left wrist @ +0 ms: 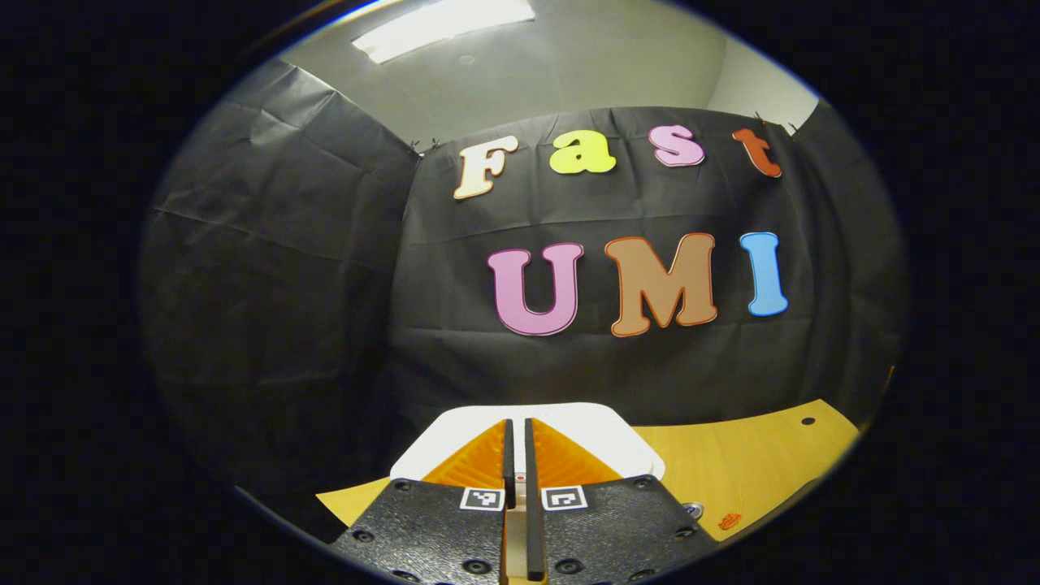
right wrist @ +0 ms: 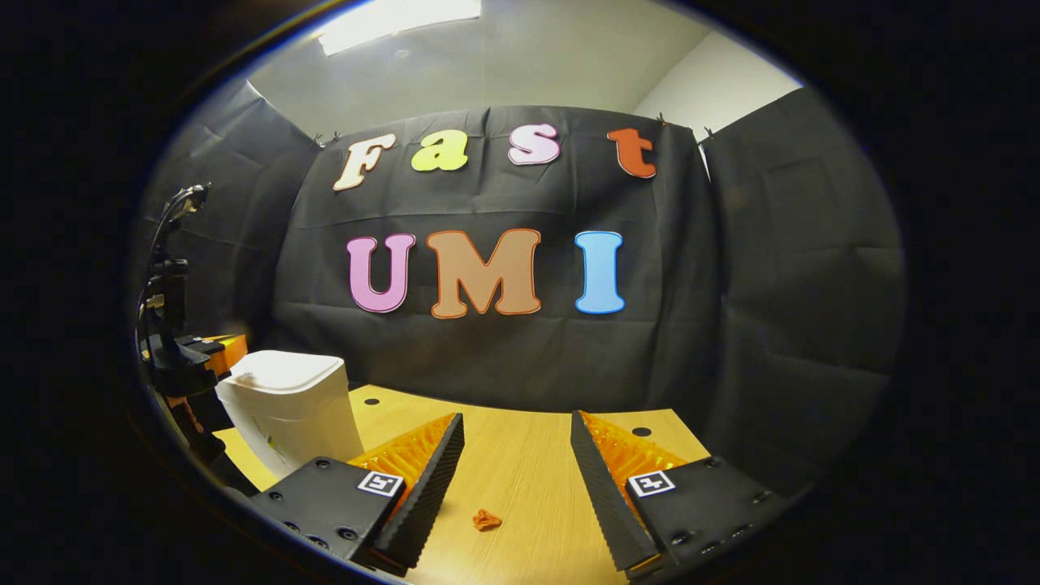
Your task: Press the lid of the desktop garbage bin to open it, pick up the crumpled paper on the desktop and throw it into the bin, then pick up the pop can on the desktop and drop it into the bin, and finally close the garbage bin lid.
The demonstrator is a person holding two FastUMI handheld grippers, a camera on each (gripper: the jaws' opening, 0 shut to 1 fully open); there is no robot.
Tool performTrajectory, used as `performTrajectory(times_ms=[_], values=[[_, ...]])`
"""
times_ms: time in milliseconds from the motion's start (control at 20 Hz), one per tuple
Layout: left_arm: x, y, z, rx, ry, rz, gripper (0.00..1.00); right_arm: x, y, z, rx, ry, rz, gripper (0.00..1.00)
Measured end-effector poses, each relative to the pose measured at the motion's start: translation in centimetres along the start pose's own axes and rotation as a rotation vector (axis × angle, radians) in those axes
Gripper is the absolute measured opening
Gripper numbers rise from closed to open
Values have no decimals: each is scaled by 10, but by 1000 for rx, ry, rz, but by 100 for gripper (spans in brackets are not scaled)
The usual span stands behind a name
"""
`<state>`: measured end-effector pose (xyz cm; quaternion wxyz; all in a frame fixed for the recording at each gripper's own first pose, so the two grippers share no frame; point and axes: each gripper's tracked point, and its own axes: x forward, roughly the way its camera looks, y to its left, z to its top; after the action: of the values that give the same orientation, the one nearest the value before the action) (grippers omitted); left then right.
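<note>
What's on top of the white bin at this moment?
The left tool, shut, sits over the bin's closed lid; whether it touches is unclear. The bin's inside is hidden.

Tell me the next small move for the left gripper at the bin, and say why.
Probably ease the left gripper down onto the bin lid to press it. Its fingers are closed together and sit just over the white lid, which looks shut in the right gripper view. The right gripper is open above the crumpled paper, which needs an open bin.
</note>
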<state>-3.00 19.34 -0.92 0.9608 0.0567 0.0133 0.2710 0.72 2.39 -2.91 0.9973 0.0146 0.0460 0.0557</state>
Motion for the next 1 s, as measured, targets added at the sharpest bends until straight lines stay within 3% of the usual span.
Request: performTrajectory(times_ms=[150, 300, 500, 550, 700, 1000], values=[[4, -3, -26, -11, 71, -17, 0, 5, 5, -6, 7, 19, 9, 85], [-1, -3, -30, 21, 58, -6, 0, 8, 12, -11, -12, 33, 25, 85], [0, -3, -31, -64, 39, 15, 0, 22, 35, -34, -27, 113, 101, 89], [0, -2, -32, -57, 35, 5, 0, 28, 54, -37, -21, 143, 160, 89], [0, -2, -29, -42, -9, 20, 0, 32, 75, -22, -42, 88, 225, 85], [3, -1, -15, -17, -26, 39, 0, 35, 69, -38, -33, 138, 246, 85]])
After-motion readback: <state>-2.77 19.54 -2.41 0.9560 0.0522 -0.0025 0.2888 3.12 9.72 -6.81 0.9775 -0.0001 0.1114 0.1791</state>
